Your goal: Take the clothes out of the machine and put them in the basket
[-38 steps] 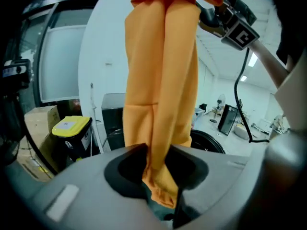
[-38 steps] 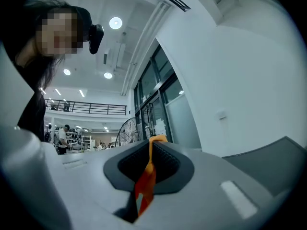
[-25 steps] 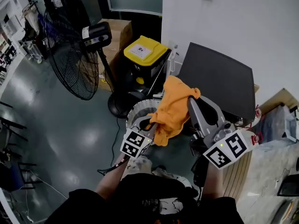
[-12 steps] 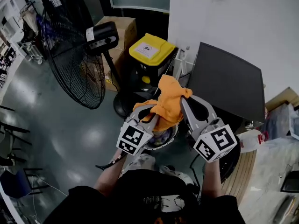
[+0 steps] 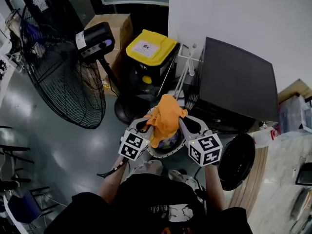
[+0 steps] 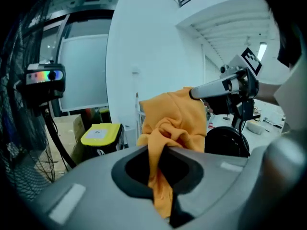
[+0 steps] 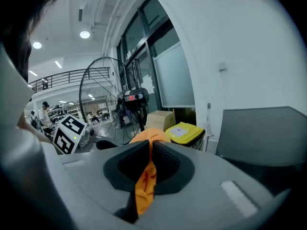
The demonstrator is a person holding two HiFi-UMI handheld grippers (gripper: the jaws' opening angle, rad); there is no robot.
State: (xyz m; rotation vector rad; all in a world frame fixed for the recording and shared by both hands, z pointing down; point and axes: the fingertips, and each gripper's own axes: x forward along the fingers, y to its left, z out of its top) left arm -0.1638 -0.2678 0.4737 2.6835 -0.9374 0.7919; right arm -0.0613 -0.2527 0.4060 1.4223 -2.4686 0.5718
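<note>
An orange cloth hangs bunched between my two grippers, just above a round basket that holds other coloured clothes. My left gripper is shut on the cloth's left side, and in the left gripper view the orange cloth runs down between the jaws of that gripper. My right gripper is shut on the right side. In the right gripper view a fold of the orange cloth is pinched in its jaws. The black machine stands at the right.
A large floor fan stands at the left. A yellow-lidded bin and a cardboard box are behind the basket. The machine's round dark door hangs open at the lower right. White wall lies beyond.
Both grippers have come down and closer together with the orange cloth, from high beside the machine to just over the basket. Both grips stay closed on it.
</note>
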